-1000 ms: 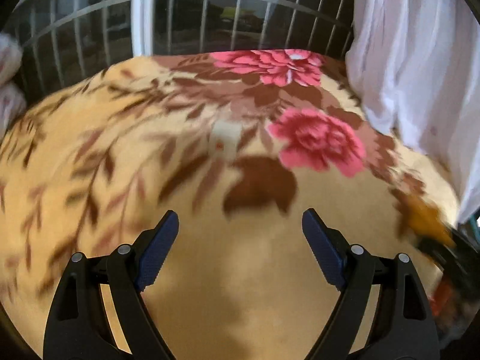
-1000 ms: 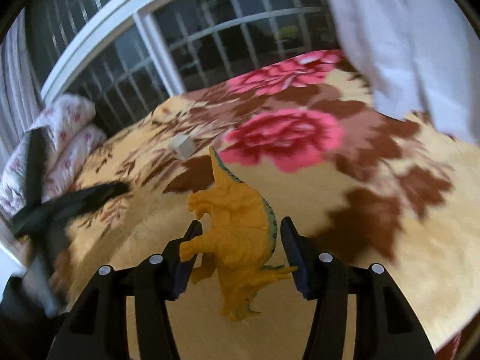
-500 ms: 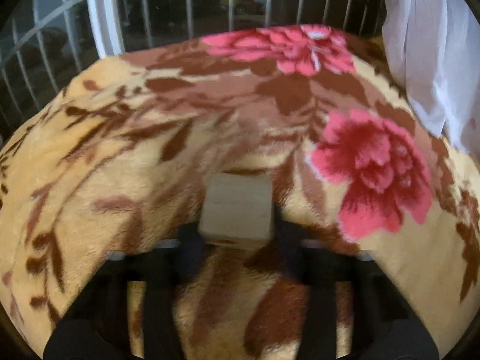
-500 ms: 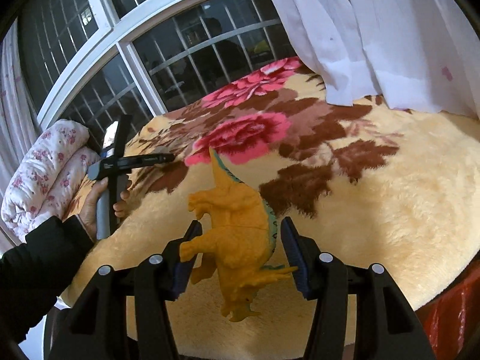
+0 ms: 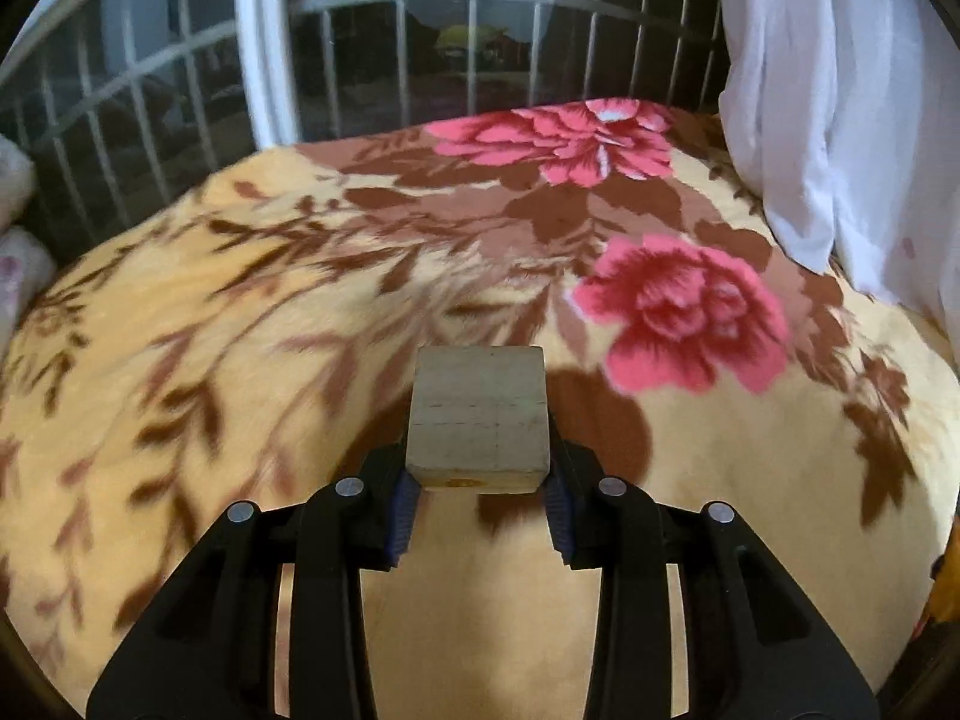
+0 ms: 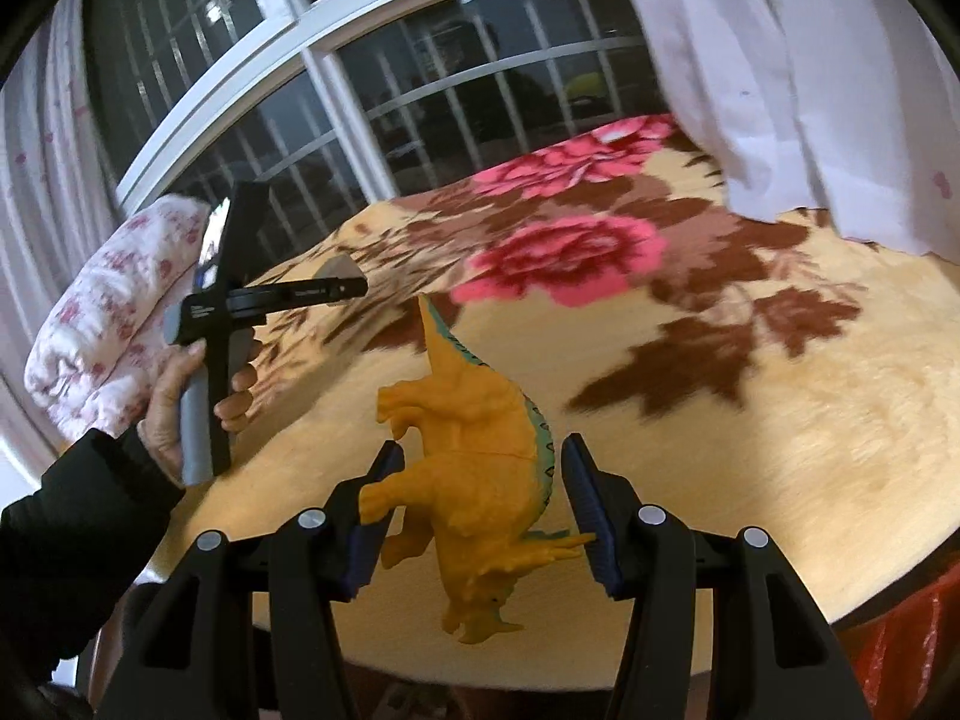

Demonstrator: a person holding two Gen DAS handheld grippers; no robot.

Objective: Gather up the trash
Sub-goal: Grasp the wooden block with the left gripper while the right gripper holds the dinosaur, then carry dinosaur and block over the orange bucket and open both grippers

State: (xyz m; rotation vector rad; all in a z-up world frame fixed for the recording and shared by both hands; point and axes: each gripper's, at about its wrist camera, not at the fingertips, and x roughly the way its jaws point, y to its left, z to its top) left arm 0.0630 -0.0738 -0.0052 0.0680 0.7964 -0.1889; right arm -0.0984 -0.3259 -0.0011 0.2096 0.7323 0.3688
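The wooden block (image 5: 478, 417) sits clamped between the blue pads of the left gripper (image 5: 478, 495), held by its lower part so most of it stands forward of the fingers, lifted clear of the blanket (image 5: 252, 330) below. The right gripper (image 6: 480, 501) is closed on an orange toy dinosaur (image 6: 474, 468), which hangs head down between the fingers, tail pointing up and away; the pads meet its rounded body and a leg rather than any flat face.

In the right wrist view the person's left hand (image 6: 180, 414) grips the handle of the other tool, out over the blanket's near edge, with a flowered pillow (image 6: 114, 312) behind it and a white curtain (image 6: 780, 78) hanging onto the far corner. No bin is clearly in view; only a bit of red plastic (image 6: 900, 618) shows under the bed edge, and I cannot tell what it is.

The risks, as I judge them: the block is held low, so a quick swing could tip it out of the pads. The dinosaur's curved, uneven sides could let it twist or slip. Anything dropped onto the soft, patterned blanket may roll off the edge.
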